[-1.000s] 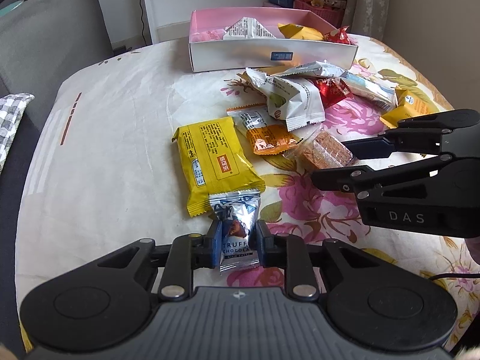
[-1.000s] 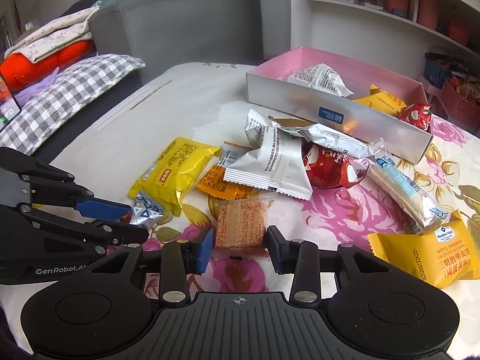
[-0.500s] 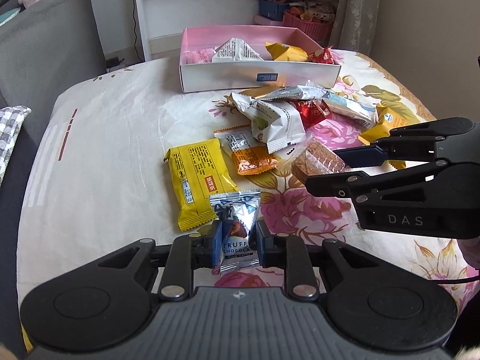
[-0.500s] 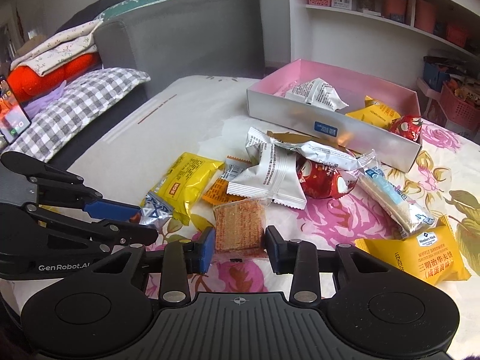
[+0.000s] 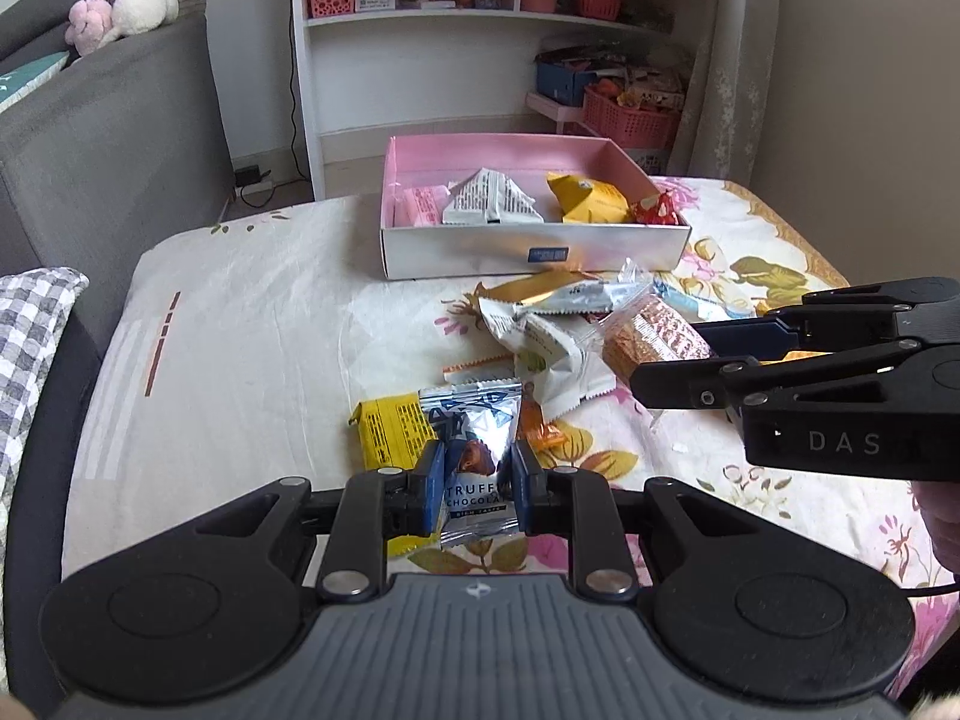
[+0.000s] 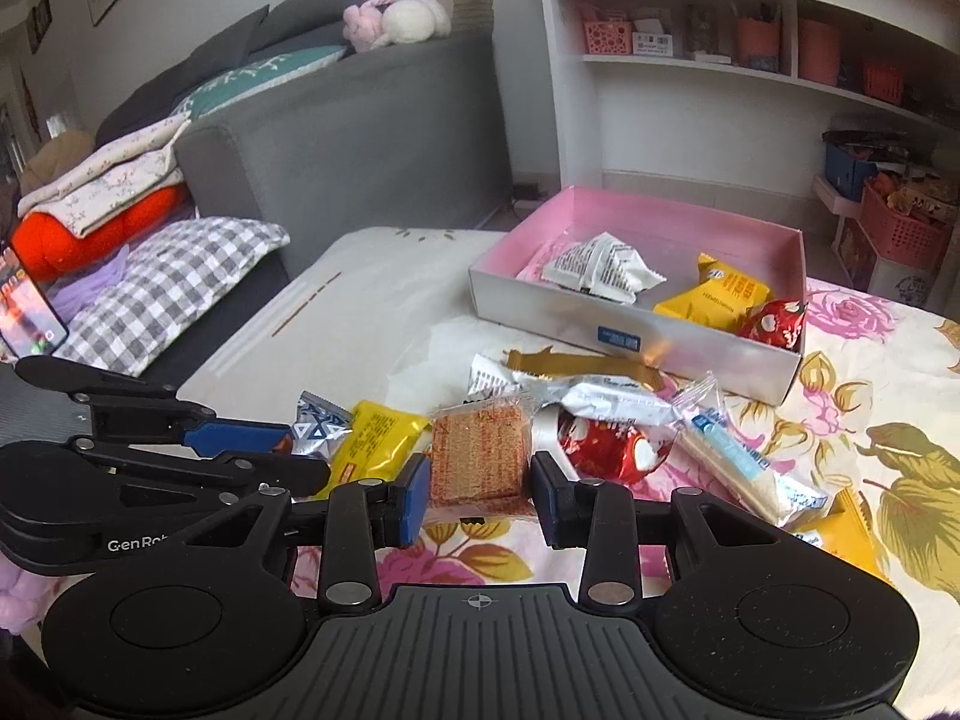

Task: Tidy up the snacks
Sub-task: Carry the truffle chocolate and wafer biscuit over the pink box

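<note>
My left gripper (image 5: 476, 468) is shut on a silver truffle chocolate packet (image 5: 477, 450) and holds it above the table. My right gripper (image 6: 480, 480) is shut on a clear-wrapped brown cracker (image 6: 479, 455), also lifted; the cracker also shows in the left wrist view (image 5: 651, 339). The pink box (image 5: 528, 249) with white outer walls stands at the far side and holds a white packet (image 5: 489, 201), a yellow packet (image 5: 585, 201), a red candy (image 5: 657, 210) and a pink packet (image 5: 420, 207). Loose snacks lie between: a yellow bar (image 6: 378, 432), a red packet (image 6: 606, 450), white packets (image 5: 549, 348).
A long white-and-blue bar (image 6: 744, 474) and a yellow sandwich packet (image 6: 840, 534) lie at the right. A grey sofa (image 5: 108, 138) flanks the left edge of the floral-cloth table (image 5: 240, 330). A white shelf (image 5: 480, 48) stands behind the box.
Both grippers have risen and tilted up with their snacks, lifting the chocolate packet and the cracker off the table. The box now shows from higher up, its inside visible.
</note>
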A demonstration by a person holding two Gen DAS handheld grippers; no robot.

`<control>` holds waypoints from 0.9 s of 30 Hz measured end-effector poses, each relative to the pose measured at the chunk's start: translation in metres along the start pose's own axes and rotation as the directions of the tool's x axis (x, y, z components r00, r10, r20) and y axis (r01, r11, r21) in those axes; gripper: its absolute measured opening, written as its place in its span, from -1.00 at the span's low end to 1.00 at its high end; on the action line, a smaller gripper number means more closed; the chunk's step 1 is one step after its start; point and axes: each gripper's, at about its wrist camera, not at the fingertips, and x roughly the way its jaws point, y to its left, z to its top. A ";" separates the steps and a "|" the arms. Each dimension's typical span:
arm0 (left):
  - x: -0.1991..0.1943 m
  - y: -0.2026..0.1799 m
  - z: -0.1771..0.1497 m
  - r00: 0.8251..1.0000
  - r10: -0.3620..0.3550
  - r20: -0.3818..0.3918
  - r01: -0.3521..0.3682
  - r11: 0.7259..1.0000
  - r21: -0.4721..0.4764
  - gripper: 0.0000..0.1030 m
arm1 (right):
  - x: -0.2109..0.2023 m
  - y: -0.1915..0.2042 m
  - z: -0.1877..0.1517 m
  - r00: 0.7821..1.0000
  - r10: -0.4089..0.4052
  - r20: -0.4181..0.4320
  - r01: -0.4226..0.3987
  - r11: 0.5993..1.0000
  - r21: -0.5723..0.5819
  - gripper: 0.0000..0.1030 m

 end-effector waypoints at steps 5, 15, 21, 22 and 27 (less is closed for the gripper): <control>0.005 0.003 0.018 0.999 0.010 0.046 -0.009 0.999 -0.037 -0.60 | -0.002 -0.026 0.016 0.999 -0.021 0.040 0.018 0.997 0.081 -0.31; 0.036 0.004 0.051 0.999 -0.001 0.050 0.007 0.993 -0.119 -0.59 | 0.010 -0.086 0.036 0.994 -0.072 0.086 0.048 0.967 0.252 -0.31; 0.064 -0.009 0.079 0.997 -0.039 0.070 0.046 0.993 -0.113 -0.59 | 0.024 -0.117 0.046 0.989 -0.102 0.108 0.059 0.937 0.345 -0.31; 0.070 -0.012 0.084 0.996 -0.044 0.072 0.052 0.993 -0.105 -0.59 | 0.026 -0.123 0.049 0.988 -0.107 0.114 0.059 0.932 0.359 -0.31; 0.095 -0.026 0.104 0.994 -0.070 0.083 0.077 0.994 -0.077 -0.59 | 0.034 -0.145 0.060 0.981 -0.131 0.140 0.066 0.915 0.398 -0.31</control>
